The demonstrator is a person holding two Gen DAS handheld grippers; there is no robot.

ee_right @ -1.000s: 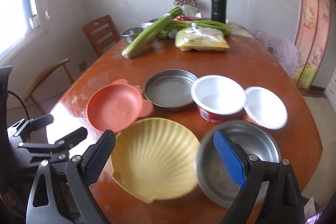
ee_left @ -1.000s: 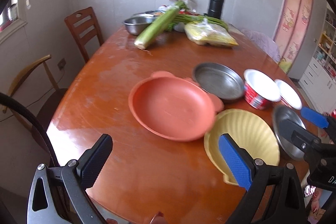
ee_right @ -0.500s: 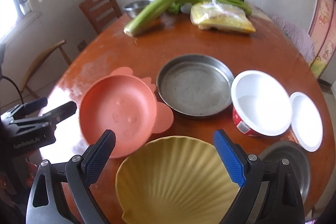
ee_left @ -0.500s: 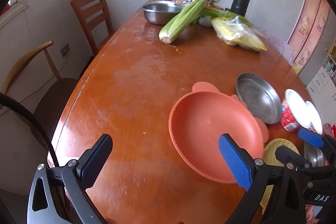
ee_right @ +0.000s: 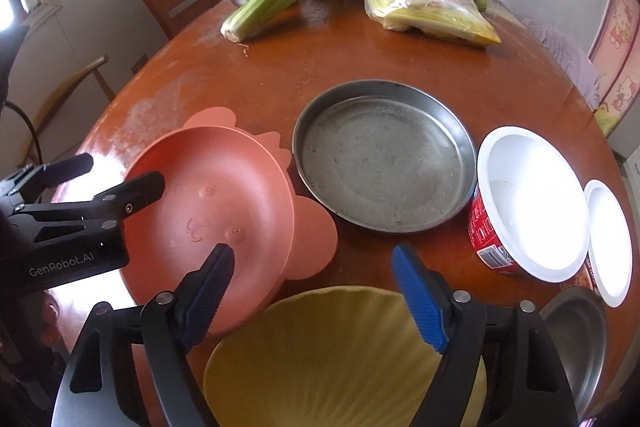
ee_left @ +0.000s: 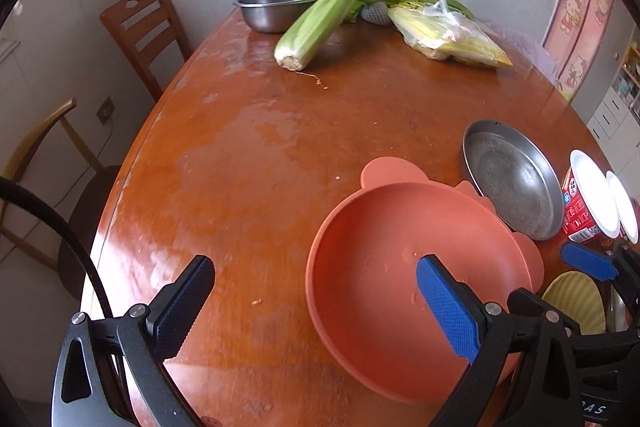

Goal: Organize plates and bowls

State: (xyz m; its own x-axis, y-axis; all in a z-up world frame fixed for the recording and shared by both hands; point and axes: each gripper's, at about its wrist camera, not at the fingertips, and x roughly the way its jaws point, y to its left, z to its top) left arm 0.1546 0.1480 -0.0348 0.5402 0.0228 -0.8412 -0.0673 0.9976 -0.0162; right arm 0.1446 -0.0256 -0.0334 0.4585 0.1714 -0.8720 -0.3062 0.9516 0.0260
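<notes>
Right wrist view shows our right tongs (ee_right: 310,291) apart and just closing in, with nothing pressed between the pads, over the far rim of the yellow plate (ee_right: 344,359); the orange plate (ee_right: 224,207) lies to their left, the steel pan (ee_right: 384,163) ahead, and the white bowl (ee_right: 532,203) ahead to the right on the desk (ee_right: 360,55). Left wrist view shows our left tongs (ee_left: 316,303) wide apart, gripping nothing, the right finger over the orange plate and the left over bare desk.
</notes>
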